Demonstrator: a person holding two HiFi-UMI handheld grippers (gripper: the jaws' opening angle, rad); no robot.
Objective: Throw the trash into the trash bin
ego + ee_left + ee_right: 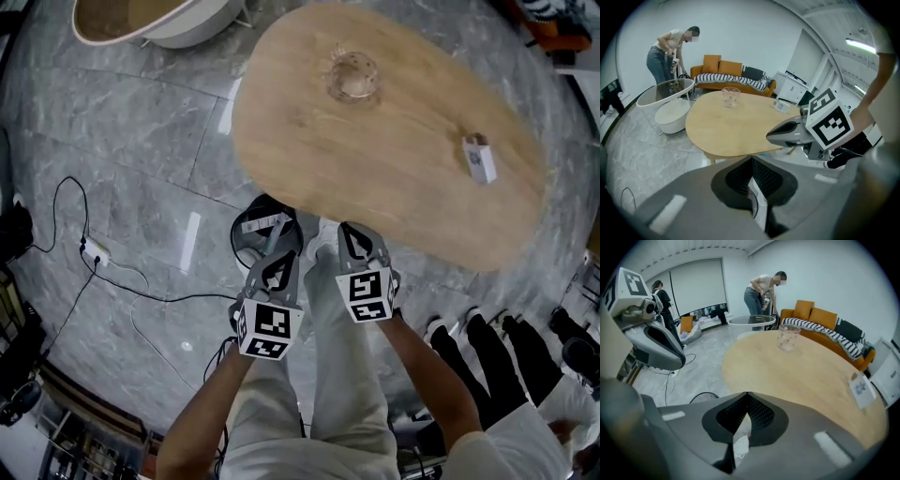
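Observation:
A black trash bin (249, 228) stands on the floor under the near edge of the wooden table (403, 178), with a white strip showing inside it. My left gripper (278, 236) hangs just over the bin's right side. Its jaws are shut on a thin white wrapper (757, 194). My right gripper (354, 234) is beside it at the table's edge, shut on a crumpled white paper (740, 444). In each gripper view the other gripper shows alongside: the right gripper (787, 133) and the left gripper (656, 348).
On the table stand a clear glass cup (353, 77) and a small white box (480, 159). A white tub (159, 23) sits at far left. Cables and a power strip (94, 253) lie on the marble floor. Feet of other people (487, 333) are at right. An orange sofa (731, 75) lies beyond.

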